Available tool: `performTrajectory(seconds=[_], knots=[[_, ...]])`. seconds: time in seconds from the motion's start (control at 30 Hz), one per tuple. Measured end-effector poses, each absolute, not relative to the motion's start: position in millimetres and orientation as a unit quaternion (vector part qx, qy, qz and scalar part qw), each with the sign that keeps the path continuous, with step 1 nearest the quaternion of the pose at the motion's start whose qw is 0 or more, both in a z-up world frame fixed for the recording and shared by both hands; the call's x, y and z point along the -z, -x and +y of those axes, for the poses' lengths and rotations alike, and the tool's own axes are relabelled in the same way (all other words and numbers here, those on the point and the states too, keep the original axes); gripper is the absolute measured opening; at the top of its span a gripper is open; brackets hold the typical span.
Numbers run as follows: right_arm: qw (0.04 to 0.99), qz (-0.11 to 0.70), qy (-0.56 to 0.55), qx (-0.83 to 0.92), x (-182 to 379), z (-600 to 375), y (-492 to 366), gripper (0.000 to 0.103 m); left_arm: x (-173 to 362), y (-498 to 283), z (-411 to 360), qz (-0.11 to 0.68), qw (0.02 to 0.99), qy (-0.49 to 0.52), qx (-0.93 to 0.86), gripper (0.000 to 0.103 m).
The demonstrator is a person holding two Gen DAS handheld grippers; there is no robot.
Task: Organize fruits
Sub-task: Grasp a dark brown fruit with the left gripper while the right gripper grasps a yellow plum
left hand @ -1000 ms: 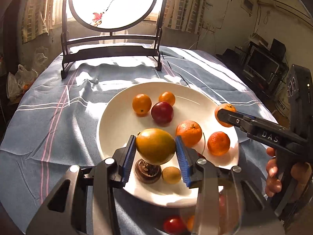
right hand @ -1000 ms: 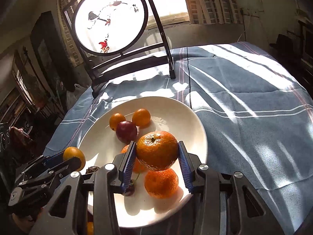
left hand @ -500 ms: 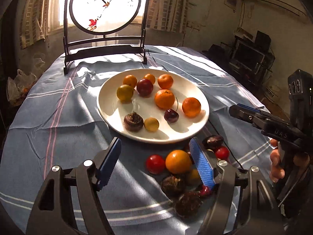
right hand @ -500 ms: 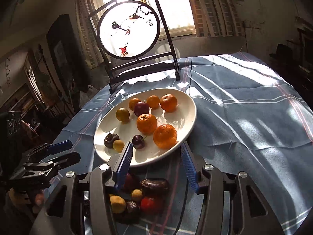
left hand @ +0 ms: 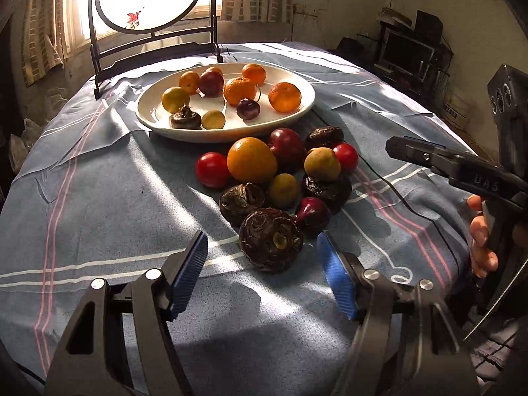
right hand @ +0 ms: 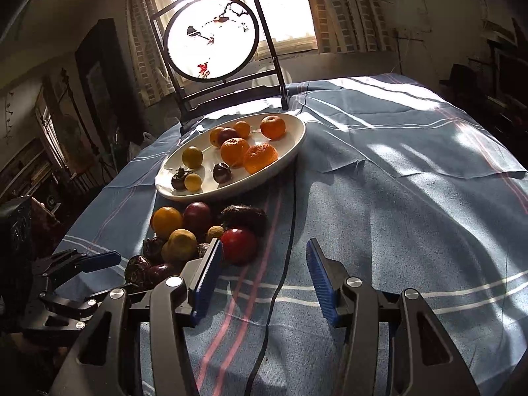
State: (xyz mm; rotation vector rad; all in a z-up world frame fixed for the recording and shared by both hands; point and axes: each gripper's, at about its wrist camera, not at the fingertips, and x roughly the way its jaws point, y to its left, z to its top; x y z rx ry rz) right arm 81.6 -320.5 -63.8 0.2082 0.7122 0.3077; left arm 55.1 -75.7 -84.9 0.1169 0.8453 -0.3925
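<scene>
**A:** Fruits first: where do they lie? I count two groups.

**B:** Right. A wide white ceramic plate (left hand: 307,99) on the blue striped tablecloth (left hand: 99,198) already carries tangerines, a dark plum and some small yellow ones. Just in front of its near rim, a loose heap (left hand: 280,178) sits on the cloth: a big orange-yellow fruit (left hand: 251,159), red cherry tomatoes, and knobbly brown water chestnuts.

**A:** And the claws?

**B:** The left gripper (left hand: 264,274) has nothing in it. Its blue pads stand apart on either side of the nearest dark brown water chestnut (left hand: 270,239) without touching it, and the jaws have just been closing. I'd judge that one is the next pick, being the closest and unobstructed.

**A:** The other one?

**B:** The right gripper (right hand: 262,279) is spread too, with only cloth and a thin black cable (right hand: 283,264) between its pads. A round red tomato (right hand: 238,245) lies just beside its left pad, probably its target.
</scene>
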Motion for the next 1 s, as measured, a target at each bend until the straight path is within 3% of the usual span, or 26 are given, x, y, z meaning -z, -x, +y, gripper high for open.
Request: performTrajectory(seconds=[0.03, 0.13, 0.4, 0.63, 0.77, 1.0], knots=[[0.919, 0.349, -0.099, -0.153, 64, -319, -80, 0.053, 91, -58, -77, 0.419, 0.885, -0.058, 0.192, 0.044], [0.916, 0.355, -0.089, -0.163, 65, -312, -75, 0.053, 95, -51, -83, 0.399, 0.894, -0.083, 0.185, 0.04], [0.915, 0.349, -0.017, -0.199, 57, -265, -73, 0.051, 78, -34, -66, 0.381, 0.903, -0.035, 0.194, 0.04], [0.91, 0.366, 0.001, -0.193, 59, -235, -102, 0.04, 74, -28, -52, 0.379, 0.906, -0.017, 0.189, 0.04], [0.909, 0.374, 0.001, -0.186, 62, -231, -107, 0.026, 75, -27, -48, 0.379, 0.905, -0.012, 0.19, 0.04], [0.909, 0.369, 0.005, -0.195, 61, -233, -98, 0.026, 78, -29, -44, 0.381, 0.905, 0.0, 0.19, 0.04]])
